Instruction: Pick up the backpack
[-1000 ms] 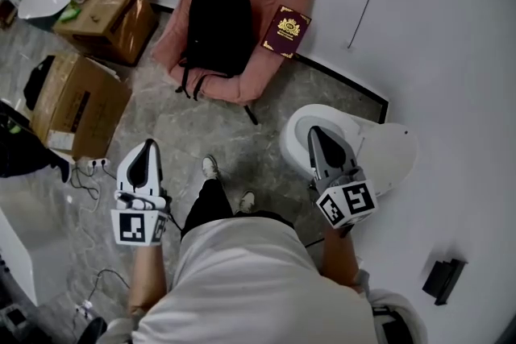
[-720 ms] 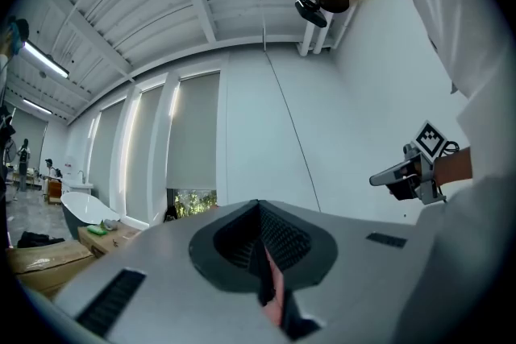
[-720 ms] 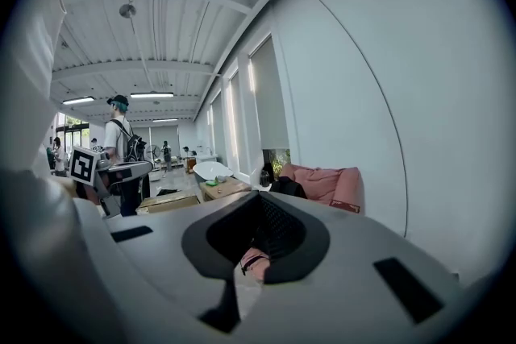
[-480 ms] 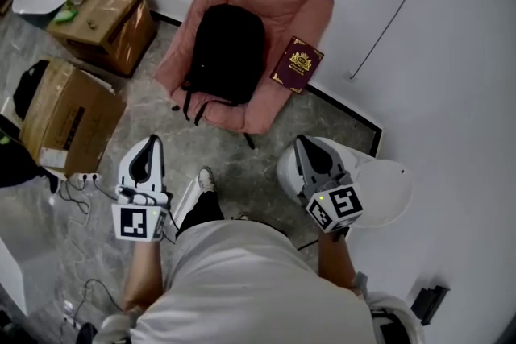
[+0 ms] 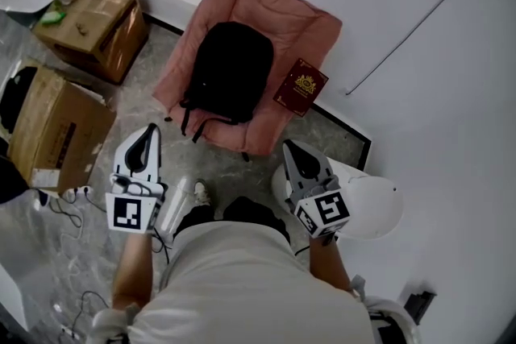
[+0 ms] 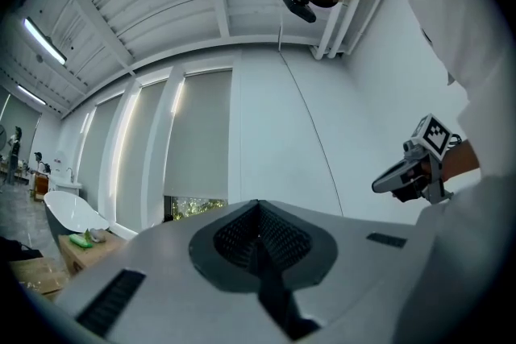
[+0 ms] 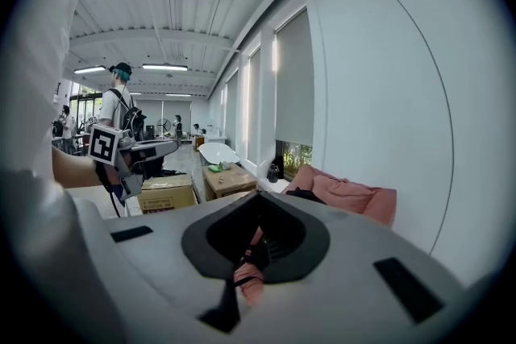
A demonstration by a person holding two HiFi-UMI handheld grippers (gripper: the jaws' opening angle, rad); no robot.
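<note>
Black backpack lies on pink cushion; the floor looks marbled grey.

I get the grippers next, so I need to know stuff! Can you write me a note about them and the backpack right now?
Left gripper: shut, empty.
Right gripper: shut, empty.
Backpack: lies on the pink cushion seat, ahead of both grippers and untouched. A red booklet lies beside it.
Done: nothing grasped yet.
Left: reach the backpack, open a gripper, probably grip it by a strap or its top, and lift.
</note>
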